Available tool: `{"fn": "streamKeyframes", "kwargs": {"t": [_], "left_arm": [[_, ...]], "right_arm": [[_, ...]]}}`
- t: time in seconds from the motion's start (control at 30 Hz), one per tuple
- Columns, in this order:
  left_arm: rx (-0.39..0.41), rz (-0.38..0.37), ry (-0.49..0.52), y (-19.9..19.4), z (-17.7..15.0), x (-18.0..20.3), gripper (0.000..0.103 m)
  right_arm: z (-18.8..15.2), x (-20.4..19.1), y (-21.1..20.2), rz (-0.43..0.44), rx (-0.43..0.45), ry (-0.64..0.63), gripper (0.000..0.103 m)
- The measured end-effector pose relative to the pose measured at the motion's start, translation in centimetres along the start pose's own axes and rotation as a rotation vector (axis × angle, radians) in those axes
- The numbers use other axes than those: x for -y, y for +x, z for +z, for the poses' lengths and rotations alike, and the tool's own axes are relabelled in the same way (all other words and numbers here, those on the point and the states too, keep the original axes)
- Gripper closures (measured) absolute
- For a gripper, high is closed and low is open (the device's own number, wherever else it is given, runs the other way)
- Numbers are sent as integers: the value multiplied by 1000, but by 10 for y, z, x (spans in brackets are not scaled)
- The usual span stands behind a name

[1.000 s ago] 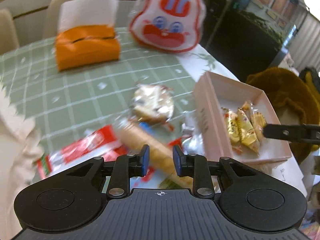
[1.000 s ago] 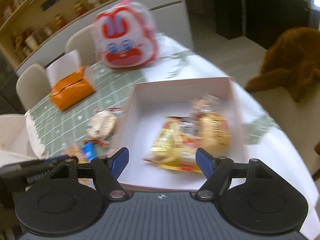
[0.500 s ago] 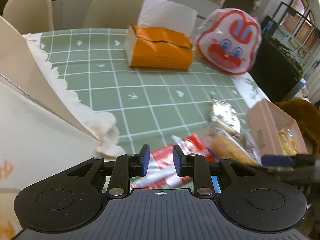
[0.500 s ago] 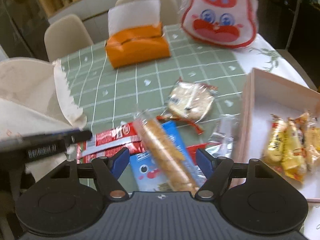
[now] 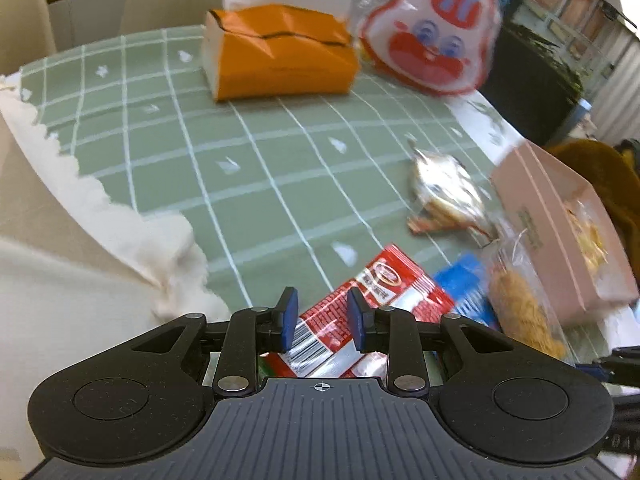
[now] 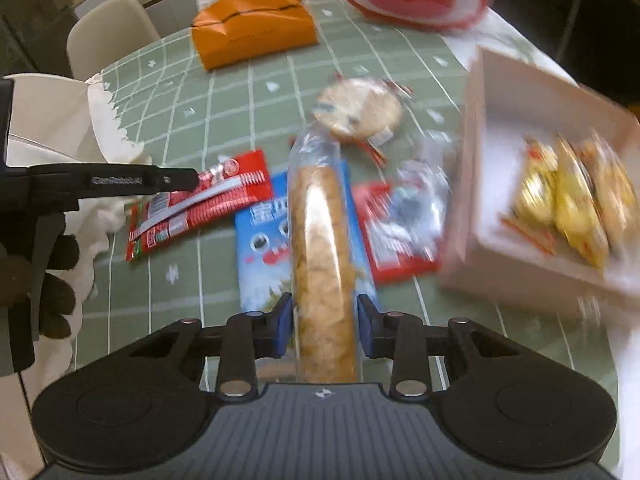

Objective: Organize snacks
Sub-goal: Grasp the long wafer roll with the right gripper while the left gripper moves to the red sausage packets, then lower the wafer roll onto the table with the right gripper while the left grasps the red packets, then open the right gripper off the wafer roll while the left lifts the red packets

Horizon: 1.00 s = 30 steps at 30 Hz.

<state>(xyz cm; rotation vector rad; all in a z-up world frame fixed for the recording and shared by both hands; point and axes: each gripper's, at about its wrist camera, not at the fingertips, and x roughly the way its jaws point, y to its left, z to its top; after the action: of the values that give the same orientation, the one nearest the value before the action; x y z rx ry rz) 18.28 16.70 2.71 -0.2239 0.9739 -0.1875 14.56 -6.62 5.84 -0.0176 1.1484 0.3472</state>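
Note:
A long bread-like snack [image 6: 322,240] in clear wrap lies across a blue packet [image 6: 260,248] on the green checked cloth. My right gripper [image 6: 324,328] is closing on its near end, and both pads touch the wrapper's sides. My left gripper [image 5: 322,322] hovers over one end of a red wafer packet [image 5: 360,312] with a narrow gap between its pads and nothing in it. The pink box [image 6: 472,184] at right holds several yellow-wrapped snacks [image 6: 568,200]. A round cracker pack [image 6: 360,112] and a second red packet [image 6: 396,240] lie beside the box.
An orange tissue box [image 5: 280,56] and a rabbit-face bag [image 5: 428,40] stand at the far side of the table. Pale paper with a jagged edge [image 5: 60,240] covers the left. A gloved hand [image 6: 56,280] holds the left gripper. Chairs stand beyond the table.
My right gripper swung left from over the pink box to the snack pile, dropped, and its jaws narrowed around the long snack. My left gripper shifted over the red packet.

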Motion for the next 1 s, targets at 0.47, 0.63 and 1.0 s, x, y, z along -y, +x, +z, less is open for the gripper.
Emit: {"fn": "streamKeyframes", "kwargs": {"t": [0.47, 0.63, 1.0], "left_arm": [[3, 1, 187, -41, -70, 62, 69], [-6, 1, 221, -42, -70, 75, 69], [-32, 42, 418, -25, -82, 108, 53]], "right_arm": [[-84, 76, -40, -40, 36, 287, 58], [-96, 83, -47, -62, 55, 324, 43], [-118, 94, -51, -70, 55, 390, 35]]}}
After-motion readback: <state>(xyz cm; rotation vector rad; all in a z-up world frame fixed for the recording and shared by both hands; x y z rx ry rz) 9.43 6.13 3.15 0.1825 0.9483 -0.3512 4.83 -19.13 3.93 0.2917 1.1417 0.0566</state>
